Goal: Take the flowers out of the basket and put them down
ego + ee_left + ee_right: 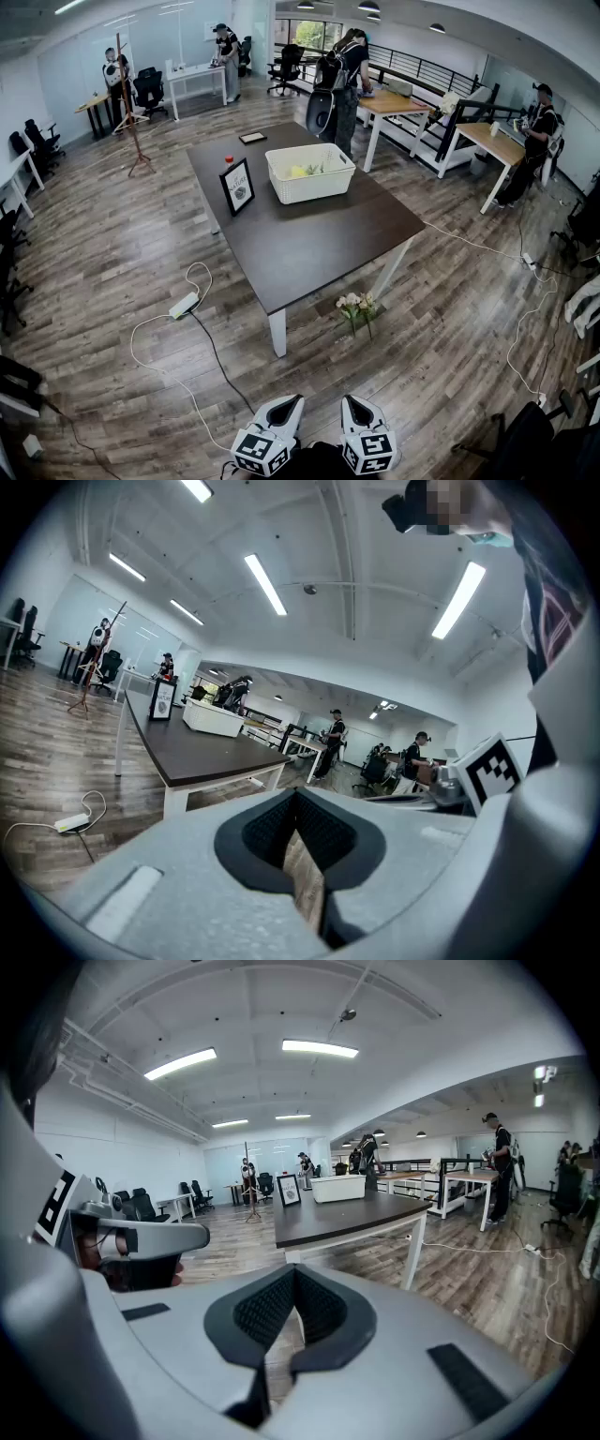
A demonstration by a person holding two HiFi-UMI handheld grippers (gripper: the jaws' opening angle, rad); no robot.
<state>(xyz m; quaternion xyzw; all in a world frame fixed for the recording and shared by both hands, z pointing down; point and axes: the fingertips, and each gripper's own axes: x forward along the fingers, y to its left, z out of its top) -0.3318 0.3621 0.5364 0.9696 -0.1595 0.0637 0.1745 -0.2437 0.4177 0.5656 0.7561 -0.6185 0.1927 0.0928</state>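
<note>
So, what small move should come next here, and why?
Probably a step toward the table: the left gripper and the right gripper are both shut, empty and far from it. The basket on it seems to hold flowers, while one bunch lies on the floor.

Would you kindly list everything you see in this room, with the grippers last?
Table: one, dark brown top, white legs, room centre.
Basket: one, white, on the table.
Flowers in basket: yellow-green, number unclear.
Flower bunch: one, pale, on the floor by the table's near right leg.
Framed sign: one, black frame, left of the basket.
Red item: one, small, behind the sign.
Power strip: one, white, on the floor left of the table.
Coat stand: one, wooden, far left.
People: four, dark clothes, at far desks.
Left gripper: white, shut, empty.
Right gripper: white, shut, empty.
</note>
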